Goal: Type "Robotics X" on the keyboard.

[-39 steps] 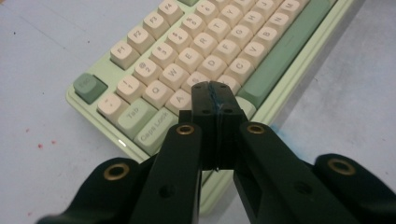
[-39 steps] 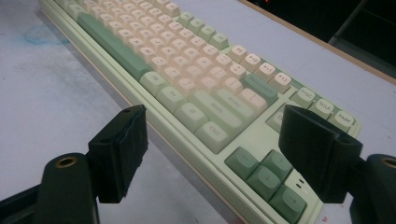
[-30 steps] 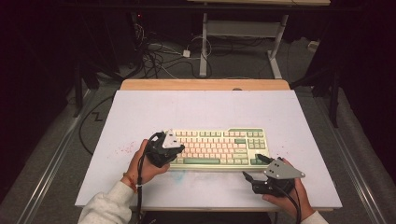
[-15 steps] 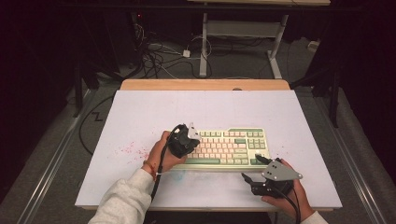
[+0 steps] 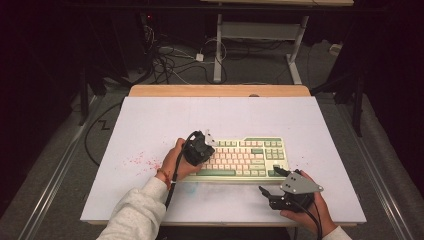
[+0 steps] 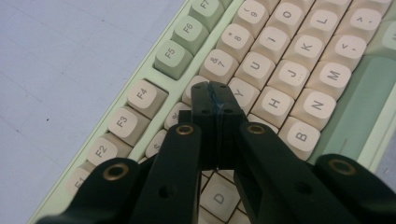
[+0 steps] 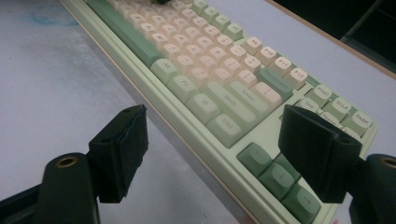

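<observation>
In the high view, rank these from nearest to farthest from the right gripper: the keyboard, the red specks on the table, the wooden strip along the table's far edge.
1. Keyboard: just ahead of the right gripper.
2. Red specks: far across the table, toward its left side.
3. Wooden strip: along the table's far edge.
</observation>
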Demonstrator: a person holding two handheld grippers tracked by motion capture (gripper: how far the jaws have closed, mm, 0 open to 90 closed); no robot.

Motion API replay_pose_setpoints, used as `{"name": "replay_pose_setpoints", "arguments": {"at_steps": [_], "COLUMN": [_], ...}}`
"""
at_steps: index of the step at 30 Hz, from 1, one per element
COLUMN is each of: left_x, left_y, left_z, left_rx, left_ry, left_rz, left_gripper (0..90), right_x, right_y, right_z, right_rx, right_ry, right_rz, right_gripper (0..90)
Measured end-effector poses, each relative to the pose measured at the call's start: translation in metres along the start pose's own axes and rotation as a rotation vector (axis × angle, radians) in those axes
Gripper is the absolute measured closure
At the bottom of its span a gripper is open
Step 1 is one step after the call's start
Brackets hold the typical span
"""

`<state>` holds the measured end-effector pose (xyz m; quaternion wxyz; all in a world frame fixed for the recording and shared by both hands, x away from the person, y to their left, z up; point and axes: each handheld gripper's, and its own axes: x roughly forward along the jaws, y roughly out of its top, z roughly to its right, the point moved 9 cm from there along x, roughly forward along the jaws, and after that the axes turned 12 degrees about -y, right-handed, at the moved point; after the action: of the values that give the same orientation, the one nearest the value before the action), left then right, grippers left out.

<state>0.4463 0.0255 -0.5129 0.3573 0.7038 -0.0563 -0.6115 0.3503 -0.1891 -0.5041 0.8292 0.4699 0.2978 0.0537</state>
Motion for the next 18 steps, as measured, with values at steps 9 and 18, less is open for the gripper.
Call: {"name": "replay_pose_setpoints", "arguments": {"at_steps": [9, 18], "left_x": [0.0009, 0.0052], "left_y": [0.0020, 0.0006], "left_z": [0.0070, 0.0070], "left_rx": [0.026, 0.041], "left_ry": [-0.007, 0.003], "left_rz": [-0.014, -0.040], "left_gripper": [86.6, 87.4], "right_x": [-0.0004, 0.0004], "right_y": [-0.0002, -0.0009], "right_z": [-0.0005, -0.0007], "right_rx": [-0.007, -0.013], "right_ry": [-0.001, 0.000], "right_rz": [-0.003, -0.010], "right_gripper": [24.3, 24.5]}}
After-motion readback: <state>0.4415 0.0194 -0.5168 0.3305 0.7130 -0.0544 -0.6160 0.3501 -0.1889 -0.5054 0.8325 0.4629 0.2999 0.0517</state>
